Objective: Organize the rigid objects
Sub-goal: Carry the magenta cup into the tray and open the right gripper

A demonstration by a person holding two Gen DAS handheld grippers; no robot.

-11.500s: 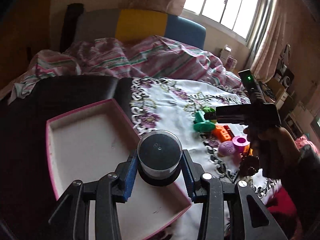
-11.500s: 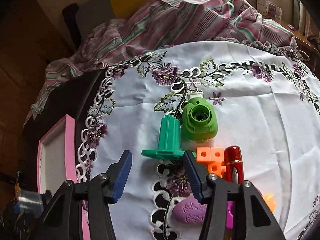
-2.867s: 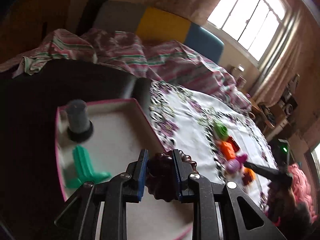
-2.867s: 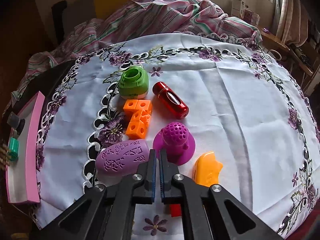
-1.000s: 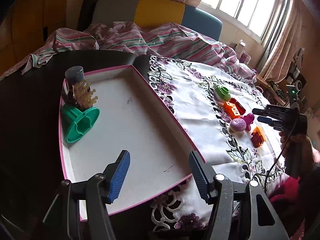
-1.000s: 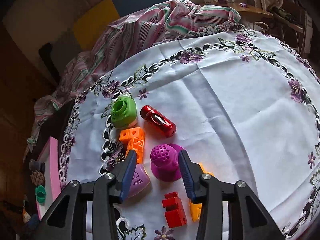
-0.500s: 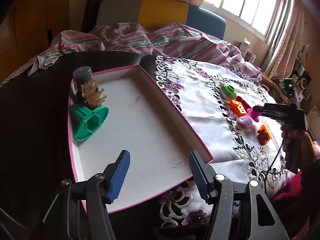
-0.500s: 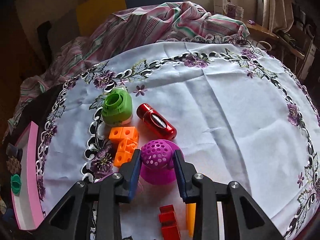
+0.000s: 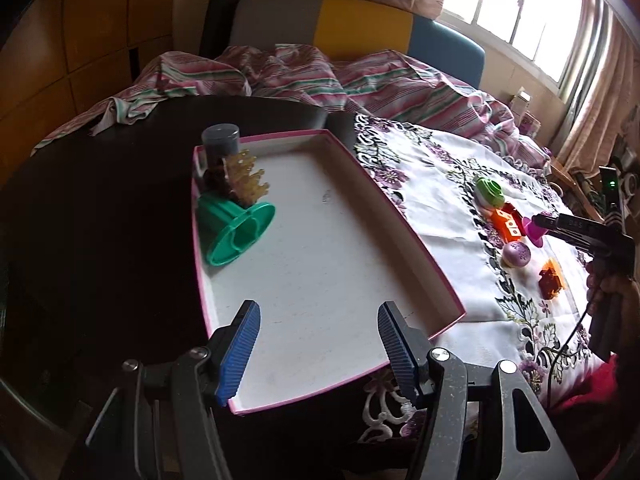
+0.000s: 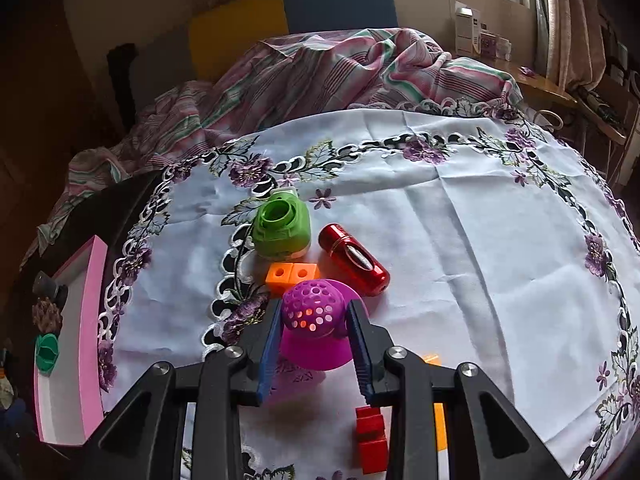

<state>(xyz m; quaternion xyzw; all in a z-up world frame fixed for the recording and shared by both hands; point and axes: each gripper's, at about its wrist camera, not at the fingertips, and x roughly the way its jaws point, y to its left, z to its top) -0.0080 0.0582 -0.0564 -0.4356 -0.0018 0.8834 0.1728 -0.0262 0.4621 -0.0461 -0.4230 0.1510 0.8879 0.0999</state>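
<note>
Now right gripper (image 10: 314, 330) clamps the magenta perforated toy (image 10: 312, 312), next carry to pink tray (image 9: 400, 232); left gripper (image 9: 316, 344) open, empty.

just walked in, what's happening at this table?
A person is sorting toys into the pink tray. The right tool is shut on the magenta perforated dome toy; its jaws have just closed. The left tool hovers open and empty over the tray, which holds a teal spool, a dark jar and a spiky yellow piece.
</note>
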